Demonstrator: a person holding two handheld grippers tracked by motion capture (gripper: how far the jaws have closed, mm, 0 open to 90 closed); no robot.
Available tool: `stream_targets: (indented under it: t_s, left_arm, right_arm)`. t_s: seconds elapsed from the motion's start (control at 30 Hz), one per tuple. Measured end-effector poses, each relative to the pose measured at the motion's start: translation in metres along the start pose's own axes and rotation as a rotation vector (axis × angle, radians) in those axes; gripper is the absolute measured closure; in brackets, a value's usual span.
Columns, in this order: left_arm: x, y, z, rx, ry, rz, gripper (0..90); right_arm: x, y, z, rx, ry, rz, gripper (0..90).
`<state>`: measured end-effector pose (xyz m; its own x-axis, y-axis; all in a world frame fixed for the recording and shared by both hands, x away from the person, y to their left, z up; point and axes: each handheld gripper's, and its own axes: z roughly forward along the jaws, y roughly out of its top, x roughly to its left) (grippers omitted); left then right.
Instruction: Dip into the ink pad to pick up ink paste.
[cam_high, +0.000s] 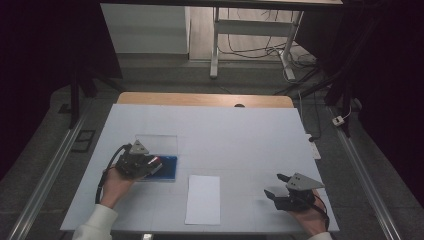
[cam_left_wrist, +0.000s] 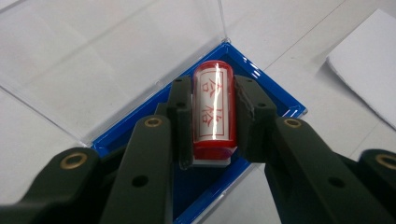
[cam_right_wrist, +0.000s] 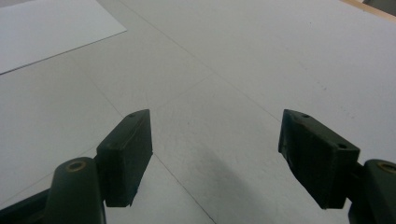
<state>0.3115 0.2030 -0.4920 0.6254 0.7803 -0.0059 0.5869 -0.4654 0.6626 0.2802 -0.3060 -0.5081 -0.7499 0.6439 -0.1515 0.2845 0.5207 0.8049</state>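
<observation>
Squeezing a red stamp (cam_left_wrist: 214, 112) marked 合格 over the blue box (cam_left_wrist: 280, 100), the left gripper (cam_left_wrist: 212, 116) held tight; the right gripper (cam_right_wrist: 215, 154) gaped wide above the counter (cam_right_wrist: 261, 60).

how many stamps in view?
1. The red stamp is clamped between the jaws of the left gripper, over the open blue case. The gripper hides part of the case, so another could lie there.

Dim room, grey floor (cam_high: 165, 80), white desk frame (cam_high: 250, 30)
</observation>
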Motion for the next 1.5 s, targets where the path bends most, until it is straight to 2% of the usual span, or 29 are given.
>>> stream_targets:
  t_s: [0.6,1.3,1.5]
  left_arm:
    - [0.0007,-0.0021,0.0051,0.017,0.004,-0.008,70.0]
    - [-0.0006,0.0013,0.0059,0.045,0.012,0.011,70.5]
    - [-0.0008,0.0024,0.009,0.068,0.012,0.014,70.7]
  right_arm:
    - [-0.0001,-0.0003,0.0003,0.002,0.003,0.002,25.5]
    - [0.0001,-0.0009,0.0018,0.011,0.007,-0.003,25.5]
    - [0.0004,-0.0009,0.0026,0.014,0.009,-0.002,25.5]
